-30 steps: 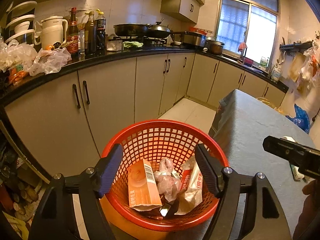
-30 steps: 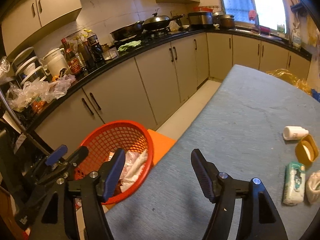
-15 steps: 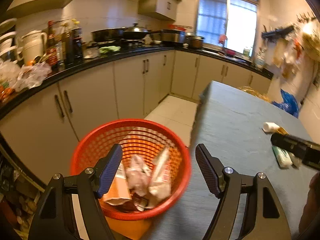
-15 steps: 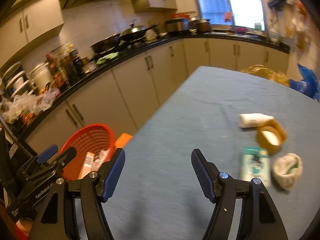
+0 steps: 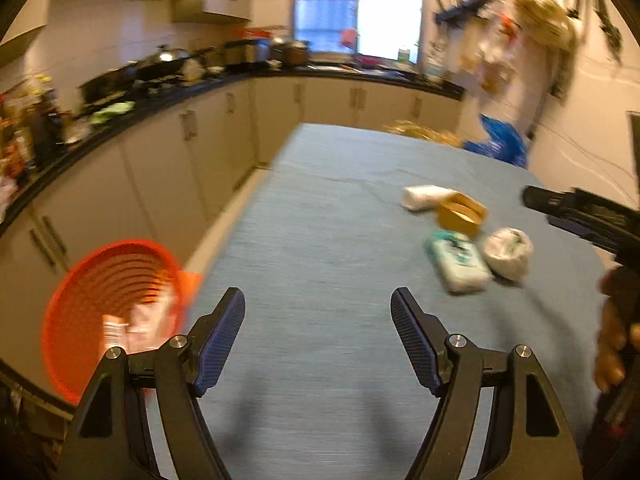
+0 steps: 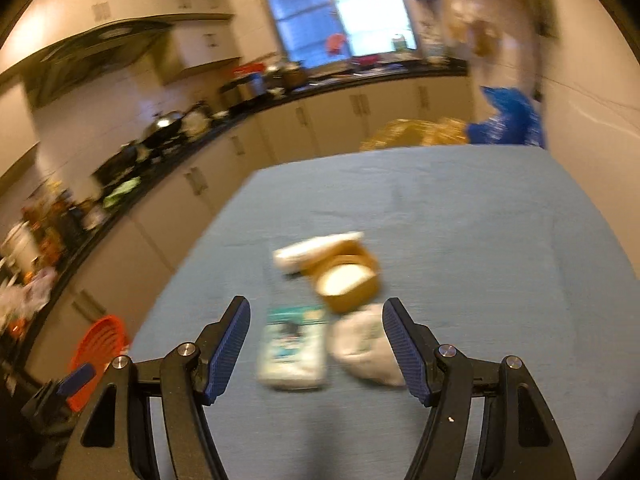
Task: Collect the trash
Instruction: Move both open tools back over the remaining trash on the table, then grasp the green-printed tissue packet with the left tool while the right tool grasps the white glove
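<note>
Our right gripper [image 6: 316, 344] has its jaws spread wide with nothing between them, the ribbed blue pads bare, hovering above the table [image 6: 460, 216]. Framed just ahead of those jaws lie a soft, flat tissue pack [image 6: 292, 348] printed in teal and white at 11 o'clock and a crumpled white plastic bag [image 6: 366, 346] at 1 o'clock, touching or nearly so. Beyond them at 12 o'clock sits a round tan container [image 6: 346, 276], rigid-looking, with a pale inside, and a white tube-like bottle [image 6: 312, 250] lies on its side just behind it. Motion blur hides any print or finer texture.

Our left gripper [image 5: 318, 340] is equally wide open and empty, over bare blue cloth, with the same four items well off at 1 o'clock.

We judge the task partly done. The red mesh basket [image 5: 100, 300], a round plastic lattice standing below the table edge at 9 o'clock from the left jaws, already holds a carton and some crumpled wrappers. Four pieces remain on the table's woven blue cover, and none is gripped yet.

The bag and the tissue pack look compressible and should yield to a pinch. The container and the bottle look hard and curved, so they may slip.
</note>
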`<action>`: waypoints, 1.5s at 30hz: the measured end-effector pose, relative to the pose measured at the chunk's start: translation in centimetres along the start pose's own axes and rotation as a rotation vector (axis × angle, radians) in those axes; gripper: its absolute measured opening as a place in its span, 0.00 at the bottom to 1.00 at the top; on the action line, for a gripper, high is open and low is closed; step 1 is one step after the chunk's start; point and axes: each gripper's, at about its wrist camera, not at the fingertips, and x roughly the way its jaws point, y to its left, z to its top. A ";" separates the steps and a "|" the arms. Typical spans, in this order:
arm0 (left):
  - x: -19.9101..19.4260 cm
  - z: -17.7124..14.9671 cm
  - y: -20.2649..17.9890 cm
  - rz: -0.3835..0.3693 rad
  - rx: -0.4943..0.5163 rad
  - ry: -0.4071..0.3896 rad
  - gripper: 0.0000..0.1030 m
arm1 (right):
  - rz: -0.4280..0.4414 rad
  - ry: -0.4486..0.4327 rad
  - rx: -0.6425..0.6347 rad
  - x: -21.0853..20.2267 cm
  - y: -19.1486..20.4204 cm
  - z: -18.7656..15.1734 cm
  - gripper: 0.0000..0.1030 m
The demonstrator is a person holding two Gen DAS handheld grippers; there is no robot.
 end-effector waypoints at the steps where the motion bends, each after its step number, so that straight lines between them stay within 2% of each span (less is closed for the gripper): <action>1: 0.3 0.2 -0.7 -0.021 0.005 0.014 0.72 | -0.026 0.007 0.016 0.3 -1.1 0.0 0.71; 4: 1.1 0.4 -3.4 -0.078 0.022 0.058 0.72 | -0.050 0.048 0.084 1.8 -4.0 -0.3 0.71; 6: 1.7 0.6 -4.9 -0.098 0.034 0.081 0.72 | -0.021 0.078 0.121 2.7 -5.1 -0.7 0.71; 10: 2.8 1.3 -7.3 -0.107 0.062 0.110 0.72 | 0.009 0.136 0.126 4.4 -5.3 -1.6 0.68; 12: 3.5 1.6 -7.9 -0.112 0.068 0.127 0.72 | 0.039 0.170 0.115 5.1 -4.9 -1.9 0.61; 13: 4.1 1.8 -8.3 -0.113 0.066 0.137 0.72 | 0.048 0.182 0.109 5.3 -4.8 -2.0 0.53; 14: 4.4 1.9 -8.4 -0.115 0.064 0.147 0.72 | 0.050 0.186 0.107 5.6 -4.8 -2.1 0.41; 17: 6.2 2.5 -9.0 -0.120 0.055 0.189 0.72 | 0.058 0.172 0.114 5.5 -5.1 -2.2 0.28; 22: 8.6 3.1 -11.0 -0.108 0.074 0.223 0.72 | -0.043 0.044 0.183 3.2 -7.1 -1.6 0.28; 25: 10.4 3.4 -12.7 -0.084 0.095 0.248 0.72 | -0.047 0.033 0.234 2.7 -8.1 -1.6 0.28; 31: 13.6 3.4 -14.5 -0.006 0.135 0.277 0.71 | -0.040 0.028 0.256 2.1 -8.4 -1.6 0.28; 32: 14.0 3.3 -14.4 -0.005 0.139 0.277 0.63 | -0.037 0.028 0.254 2.0 -8.2 -1.6 0.28; 35: 14.3 3.0 -13.9 -0.005 0.140 0.250 0.49 | -0.020 0.032 0.237 2.1 -7.8 -1.7 0.28; 40: 13.7 2.5 -11.9 -0.030 0.135 0.204 0.37 | -0.001 0.032 0.193 2.1 -6.8 -1.6 0.28; 45: 12.6 2.4 -9.1 -0.026 0.060 0.122 0.37 | 0.013 0.040 0.139 2.6 -5.2 -1.9 0.28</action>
